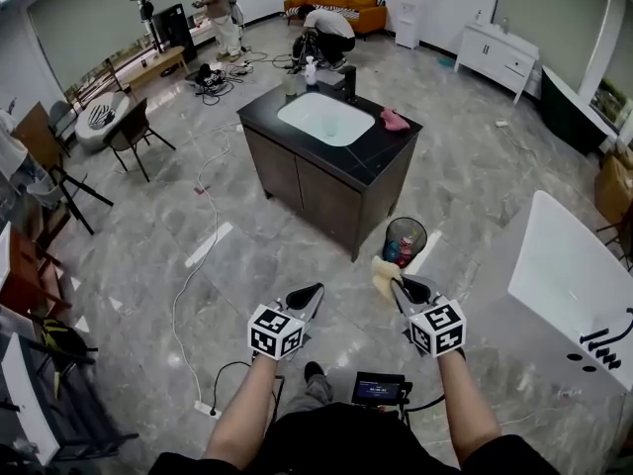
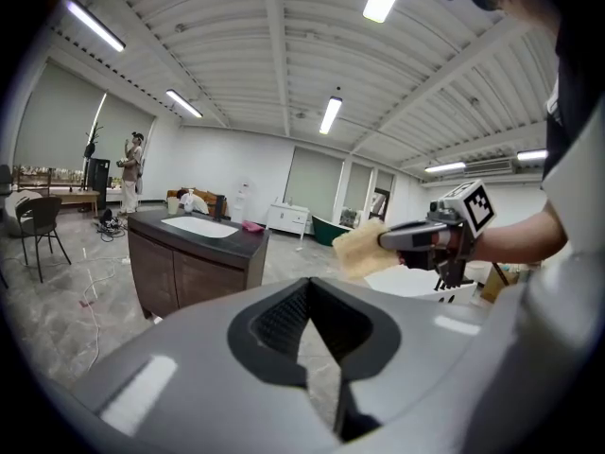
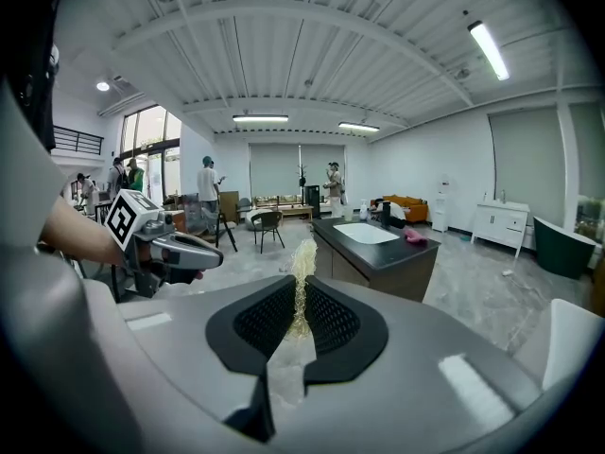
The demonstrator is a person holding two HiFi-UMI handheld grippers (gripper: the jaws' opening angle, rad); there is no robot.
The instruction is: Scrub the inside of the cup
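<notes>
Cup [image 1: 290, 85] seems to be the small pale vessel on the dark sink counter [image 1: 381, 156], upper centre of the head view, beside the soap bottle [image 1: 311, 71]; too small to confirm. Both grippers are at bottom centre, well apart from the counter. Left gripper [image 1: 315, 292] jaws together, nothing between. Right gripper [image 1: 402, 287] clamped on a yellow sponge [image 1: 383, 274].
</notes>
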